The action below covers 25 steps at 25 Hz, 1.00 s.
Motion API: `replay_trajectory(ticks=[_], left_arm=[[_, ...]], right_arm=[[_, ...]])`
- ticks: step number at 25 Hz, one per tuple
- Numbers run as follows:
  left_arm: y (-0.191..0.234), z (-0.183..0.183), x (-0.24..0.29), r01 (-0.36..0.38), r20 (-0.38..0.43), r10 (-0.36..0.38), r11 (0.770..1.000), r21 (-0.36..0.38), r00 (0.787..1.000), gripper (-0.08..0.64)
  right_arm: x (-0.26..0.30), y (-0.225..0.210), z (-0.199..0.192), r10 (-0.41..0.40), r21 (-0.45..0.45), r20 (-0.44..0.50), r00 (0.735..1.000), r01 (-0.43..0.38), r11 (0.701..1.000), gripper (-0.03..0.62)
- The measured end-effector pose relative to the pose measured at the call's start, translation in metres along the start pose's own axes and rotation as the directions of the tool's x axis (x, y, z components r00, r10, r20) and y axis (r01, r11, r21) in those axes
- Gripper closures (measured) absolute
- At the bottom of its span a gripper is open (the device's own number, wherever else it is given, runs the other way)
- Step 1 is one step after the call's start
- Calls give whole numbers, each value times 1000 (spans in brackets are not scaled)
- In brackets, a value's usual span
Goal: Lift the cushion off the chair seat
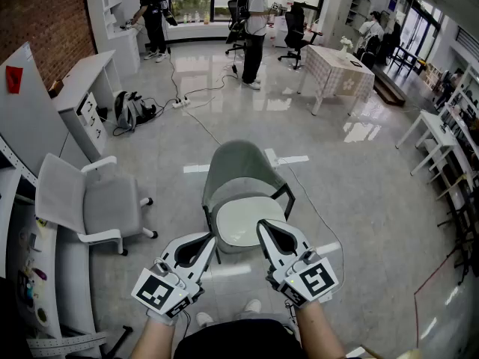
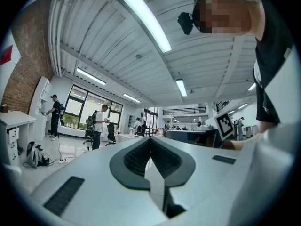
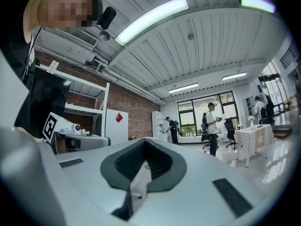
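A grey-green chair (image 1: 238,167) stands on the shiny floor straight ahead in the head view, its back towards the far room. A pale round cushion (image 1: 241,220) lies flat on its seat. My left gripper (image 1: 211,238) is held level over the seat's near left edge, jaws together with nothing between them. My right gripper (image 1: 262,224) hangs level over the cushion's near right edge, also shut and empty. In the left gripper view the left gripper (image 2: 150,139) shows its tips meeting. The right gripper (image 3: 143,142) looks the same in its own view. Neither view shows the cushion.
A white office chair (image 1: 88,203) stands to the left beside a white desk (image 1: 84,81). A cable (image 1: 303,193) runs along the floor past the green chair. A backpack (image 1: 130,109) lies farther back. Several people stand at the far end, near a cloth-covered table (image 1: 340,69).
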<state>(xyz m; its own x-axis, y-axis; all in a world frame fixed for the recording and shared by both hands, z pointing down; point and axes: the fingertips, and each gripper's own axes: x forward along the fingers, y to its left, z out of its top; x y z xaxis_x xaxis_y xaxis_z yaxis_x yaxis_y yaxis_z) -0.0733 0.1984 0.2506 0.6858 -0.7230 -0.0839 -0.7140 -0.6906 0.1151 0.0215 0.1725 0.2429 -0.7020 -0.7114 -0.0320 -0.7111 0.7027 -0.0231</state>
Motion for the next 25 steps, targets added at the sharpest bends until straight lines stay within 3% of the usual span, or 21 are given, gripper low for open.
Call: replay_trajectory(ticks=[3, 13, 25], left_arm=[[-1, -1, 7, 10, 0, -10, 1000, 5, 1000, 548], [-8, -10, 34, -18, -19, 18, 1000, 0, 1000, 548], [-38, -37, 85, -79, -63, 79, 997, 8, 995, 548]], right_arm=[[3, -5, 8, -9, 24, 40, 999, 8, 1000, 584], [-15, -35, -4, -14, 35, 30, 999, 13, 999, 584], [-52, -98, -17, -3, 105, 48, 999, -2, 994, 583]])
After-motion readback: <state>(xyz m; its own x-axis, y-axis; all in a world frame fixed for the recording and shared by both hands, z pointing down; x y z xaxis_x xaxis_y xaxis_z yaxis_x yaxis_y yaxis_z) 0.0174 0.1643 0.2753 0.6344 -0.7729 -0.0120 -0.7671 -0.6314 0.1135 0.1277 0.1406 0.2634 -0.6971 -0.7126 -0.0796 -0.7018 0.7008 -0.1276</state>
